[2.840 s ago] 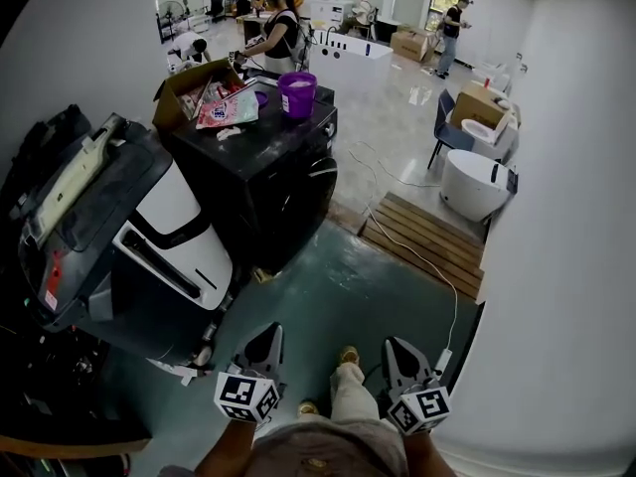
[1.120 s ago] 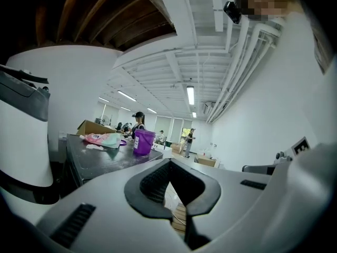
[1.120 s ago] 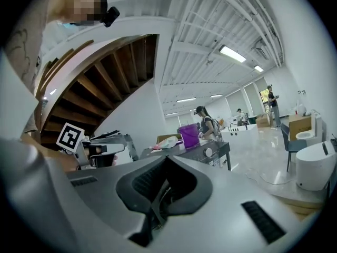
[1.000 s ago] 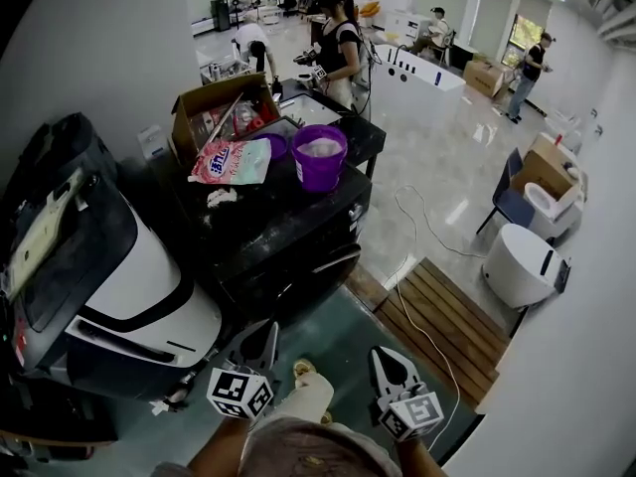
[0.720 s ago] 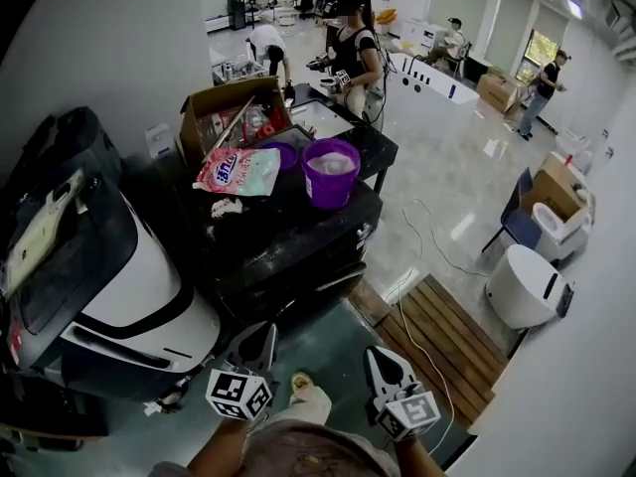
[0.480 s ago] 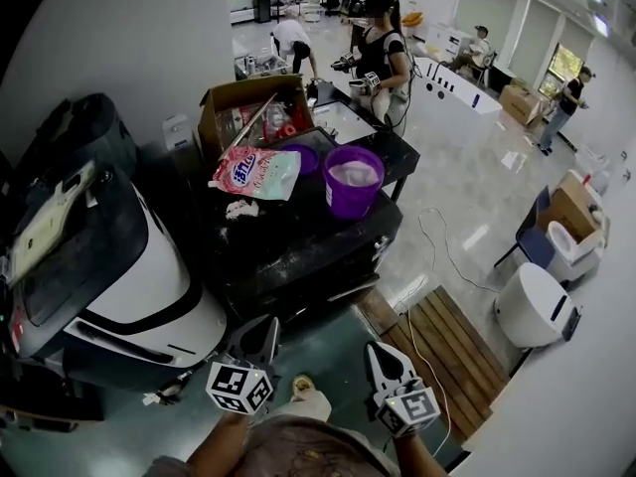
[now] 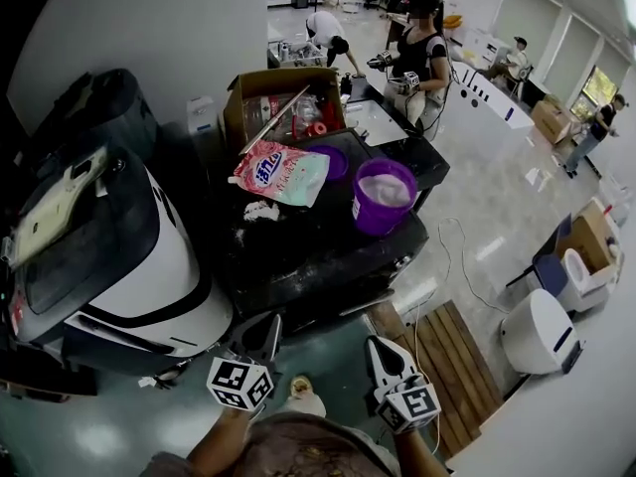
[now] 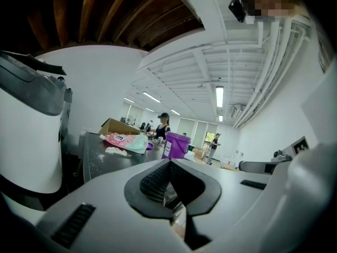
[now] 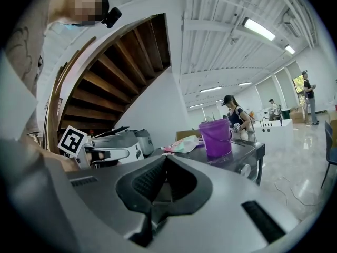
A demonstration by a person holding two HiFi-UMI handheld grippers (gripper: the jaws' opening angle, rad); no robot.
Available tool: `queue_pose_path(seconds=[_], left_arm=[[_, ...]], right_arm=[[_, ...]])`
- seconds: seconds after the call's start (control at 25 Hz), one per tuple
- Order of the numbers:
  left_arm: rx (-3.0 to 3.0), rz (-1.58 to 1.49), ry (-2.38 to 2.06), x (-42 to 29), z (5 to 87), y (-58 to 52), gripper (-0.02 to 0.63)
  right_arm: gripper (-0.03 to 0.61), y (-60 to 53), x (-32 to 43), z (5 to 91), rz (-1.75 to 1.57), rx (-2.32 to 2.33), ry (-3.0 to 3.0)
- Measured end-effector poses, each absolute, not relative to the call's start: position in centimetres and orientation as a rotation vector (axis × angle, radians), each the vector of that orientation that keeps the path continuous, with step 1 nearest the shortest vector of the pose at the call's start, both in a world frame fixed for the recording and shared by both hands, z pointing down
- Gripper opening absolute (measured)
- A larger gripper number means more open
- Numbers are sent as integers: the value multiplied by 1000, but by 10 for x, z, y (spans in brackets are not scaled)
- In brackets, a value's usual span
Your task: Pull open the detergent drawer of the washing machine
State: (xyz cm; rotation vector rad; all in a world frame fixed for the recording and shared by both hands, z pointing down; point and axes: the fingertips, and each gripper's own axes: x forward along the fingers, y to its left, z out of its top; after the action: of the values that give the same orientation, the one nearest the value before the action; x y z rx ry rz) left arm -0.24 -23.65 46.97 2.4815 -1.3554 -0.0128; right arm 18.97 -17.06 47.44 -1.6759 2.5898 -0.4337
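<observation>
Approach phase: drawer untouched

Your left gripper [image 7: 266,336] and right gripper [image 7: 381,354] are both clenched on nothing, low near the black front-load washing machine [image 7: 298,241]. Its detergent drawer is prob. on the front panel; can't pick it out. Next, I'd say: close in, open one gripper's jaws, grab drawer front.

Open-plan room: white wall [image 7: 149,18], 11 o'clock; glossy pale floor [image 7: 497,187], 2 o'clock; slatted wooden platform [image 7: 452,361], 4 o'clock; windows [image 7: 599,82], 2 o'clock; ceiling strip light [image 8: 219,96].
</observation>
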Motion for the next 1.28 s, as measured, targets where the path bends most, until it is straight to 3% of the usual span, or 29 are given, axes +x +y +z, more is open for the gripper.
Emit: queue_pose_path(seconds=[0.68, 1.0, 1.28], left_arm=[[2354, -47, -1409, -3, 478, -221, 32], [2353, -105, -1302, 13, 485, -204, 256], [2315, -154, -1246, 25, 494, -202, 359]], right_arm=[[2, -192, 176, 473, -476, -1399, 2699], [2, -182, 181, 477, -482, -1340, 2767], [2, -179, 193, 486, -462, -1363, 2816]])
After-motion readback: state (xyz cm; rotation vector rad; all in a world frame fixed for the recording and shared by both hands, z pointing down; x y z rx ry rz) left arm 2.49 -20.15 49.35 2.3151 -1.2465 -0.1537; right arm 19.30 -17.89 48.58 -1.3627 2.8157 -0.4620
